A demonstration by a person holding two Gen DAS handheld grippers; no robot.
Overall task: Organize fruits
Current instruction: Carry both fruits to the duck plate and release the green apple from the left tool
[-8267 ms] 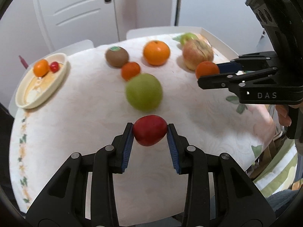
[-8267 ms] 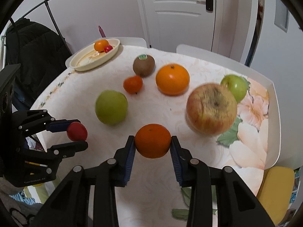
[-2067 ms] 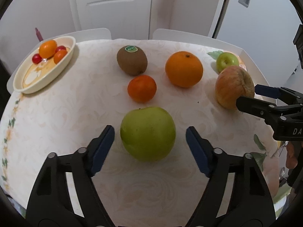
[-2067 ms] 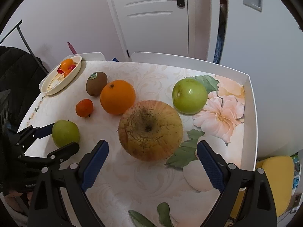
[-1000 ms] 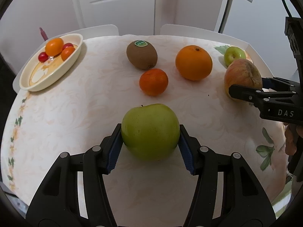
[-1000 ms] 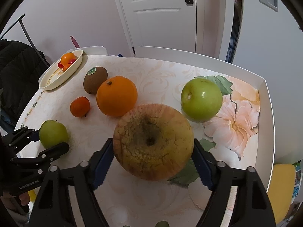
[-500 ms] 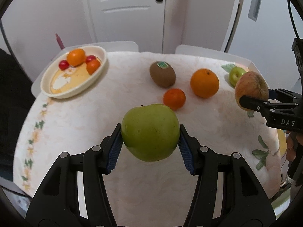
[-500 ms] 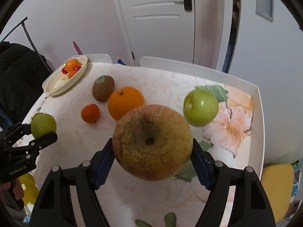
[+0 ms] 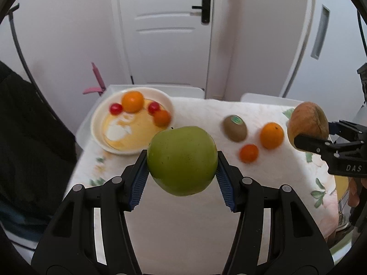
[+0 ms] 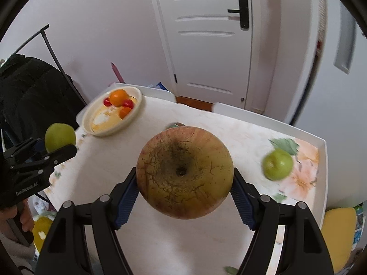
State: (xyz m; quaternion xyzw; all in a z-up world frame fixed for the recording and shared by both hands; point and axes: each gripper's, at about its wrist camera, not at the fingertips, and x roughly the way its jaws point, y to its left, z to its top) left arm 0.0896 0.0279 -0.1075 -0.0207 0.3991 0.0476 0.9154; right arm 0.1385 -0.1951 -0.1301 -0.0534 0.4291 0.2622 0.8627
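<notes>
Nearest, left gripper (image 9: 182, 174) clenched on a green apple (image 9: 182, 160), blue pads pressed to both flanks, fruit held clear above the table (image 9: 183, 229). Likewise right gripper (image 10: 184, 190) clamped on a big russet apple (image 10: 184, 171), dimpled end facing the lens, also aloft. Step in hand, by the look of it: carrying both to the bowl (image 9: 98, 119) at the far left corner. Best done with steady grips and no squeeze harder than needed, since round skins can slip or bruise; best taken one at a time into the bowl, green apple first as the nearer one, lowered onto the bare yellow floor at the near side, not dropped onto the small fruit. Bowl already crowded along its far rim with a mandarin (image 9: 132, 101), two red cherry-like fruits and a smaller orange one, so room for the russet apple looks tight; perhaps better set down last, low and gently, with jaws spread only once it rests. Farther right on the cloth: kiwi (image 9: 235, 128), orange (image 9: 271, 135), small tangerine (image 9: 249, 153), and a second green apple (image 10: 278, 165) on the flower print. Hard to make out: kiwi nearly hidden behind the russet apple in the right view, far fruit smeared by blur, undersides of both held apples unseen, table's near edge cut off.
</notes>
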